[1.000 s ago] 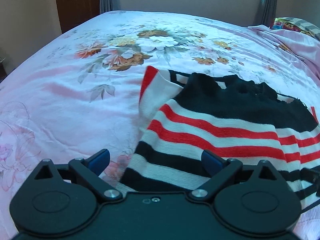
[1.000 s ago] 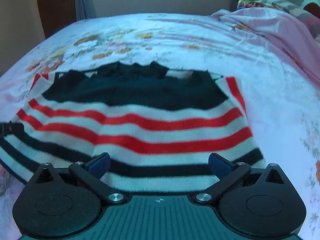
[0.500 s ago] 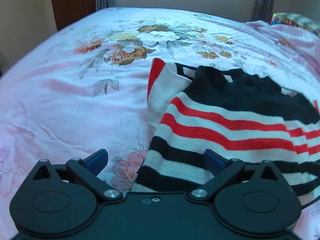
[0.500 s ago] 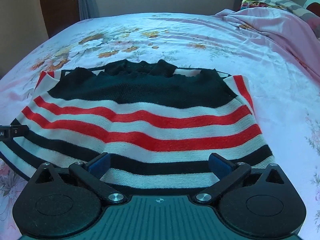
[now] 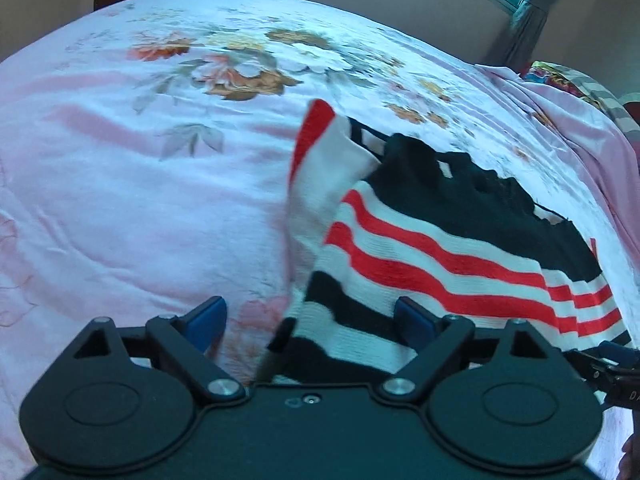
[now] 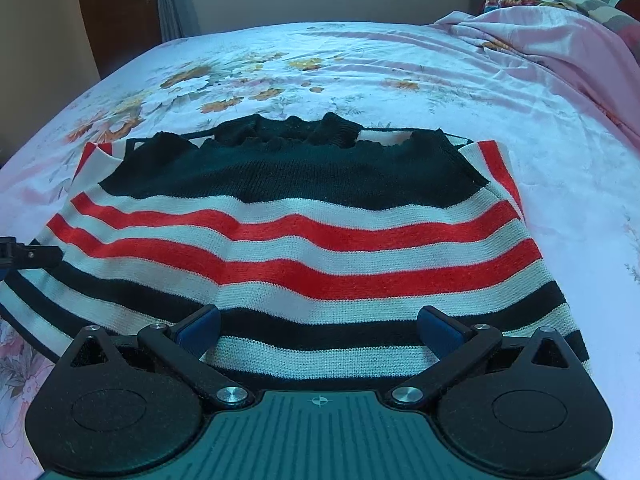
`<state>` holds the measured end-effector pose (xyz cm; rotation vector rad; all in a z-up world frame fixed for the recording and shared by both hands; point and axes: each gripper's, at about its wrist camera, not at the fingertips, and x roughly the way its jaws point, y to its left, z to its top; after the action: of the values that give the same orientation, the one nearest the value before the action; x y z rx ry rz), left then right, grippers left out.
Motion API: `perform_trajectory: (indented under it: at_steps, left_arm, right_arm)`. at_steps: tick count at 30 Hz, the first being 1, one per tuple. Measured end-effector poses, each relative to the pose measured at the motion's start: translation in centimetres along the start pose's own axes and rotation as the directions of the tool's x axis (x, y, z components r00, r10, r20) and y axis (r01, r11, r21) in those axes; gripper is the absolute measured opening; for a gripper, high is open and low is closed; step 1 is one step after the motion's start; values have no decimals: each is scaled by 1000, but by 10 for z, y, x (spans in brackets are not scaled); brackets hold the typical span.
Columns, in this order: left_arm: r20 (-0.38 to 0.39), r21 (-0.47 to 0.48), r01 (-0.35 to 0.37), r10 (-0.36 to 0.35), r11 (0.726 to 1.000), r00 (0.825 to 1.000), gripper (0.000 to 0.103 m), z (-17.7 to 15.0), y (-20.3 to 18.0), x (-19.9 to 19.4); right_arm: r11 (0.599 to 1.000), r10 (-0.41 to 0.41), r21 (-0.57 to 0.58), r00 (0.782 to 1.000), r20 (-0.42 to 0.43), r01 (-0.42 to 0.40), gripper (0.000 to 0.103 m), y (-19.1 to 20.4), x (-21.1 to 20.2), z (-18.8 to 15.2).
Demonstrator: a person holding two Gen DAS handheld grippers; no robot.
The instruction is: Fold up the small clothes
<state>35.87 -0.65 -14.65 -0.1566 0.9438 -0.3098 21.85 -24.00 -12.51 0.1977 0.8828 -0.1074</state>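
Pink floral bedding covers the bed [image 6: 400, 80], with a rumpled pink blanket [image 6: 560, 40] heaped far ahead and to the right of the right gripper [image 6: 318, 330]. Spread on the bed lies the striped sweater [image 6: 304, 240], black at its far end, then red-and-white bands, then black-and-white bands nearest the cameras. Directly ahead of the right gripper it fills the view, and its near hem now reaches back between the widely parted blue pads [image 6: 434, 330], which close on nothing; compared with half a second ago the garment sits closer and larger in this view, with little other change. The left gripper [image 5: 310, 324] is likewise spread wide and empty, with the sweater's left edge running between its pads [image 5: 412, 320]; a white sleeve [image 5: 324, 176] with a red cuff stands up ahead, a little right of centre. Since the earlier frame this view has tilted and blurred, the sweater corner has drawn nearer to the gripper body, and the tip of the right gripper now shows at the far right edge beside the sweater's hem.
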Motion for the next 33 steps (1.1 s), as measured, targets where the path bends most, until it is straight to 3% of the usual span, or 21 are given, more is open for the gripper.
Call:
perform_trajectory:
  at_steps: [5,12,17,19,21,23,26,27,28,31,33]
  left_arm:
    - [2,-29,29,-29,999,1000,85,-1,4,4]
    - [5,-39,10,-10,999,1000,88,1,1,7]
    - [18,-7,6,-6,1000,1000,69,1,-7,4]
    - [20,6,9,-9,1000,1000,68,1,-8,7]
    - [26,-13,29,-28,1000,999,69,0,-3,10]
    - [27,-33,48,-47,998,999,79,1,2,13]
    - [16,-42,61,-60,997,998,82,5,-1,20]
    - [16,-37,59,-59,998,998,78,6,-4,20]
    - [17,-46,77,-76,996,997,61,6,-5,20]
    - [26,-46,81,-79,996,996,42,7,-8,15]
    - [26,-68,91,-89,994,996,43,6,-3,14]
  right_arm:
    - [1000,10,5,1000,-2,-10,103,-2,0,-1]
    - [1000,13,18,1000,3,-13,103,-3,-1,0]
    - [1000,-17,26,1000,21,17,103,-7,-3,7]
    - [999,-20,35,1000,15,20,103,-10,-1,10]
    - [998,-2,61,1000,5,2,103,-14,0,10]
    - [998,-2,56,1000,8,1,103,-13,0,8]
    - [999,-15,32,1000,12,15,103,-10,0,8]
    - [999,-20,29,1000,12,20,103,-10,1,9]
    - [999,-30,27,999,16,30,103,-9,0,10]
    - [997,-78,-3,996,34,79,103,-10,-1,16]
    - [994,-105,-4,994,43,105,103,-14,0,23]
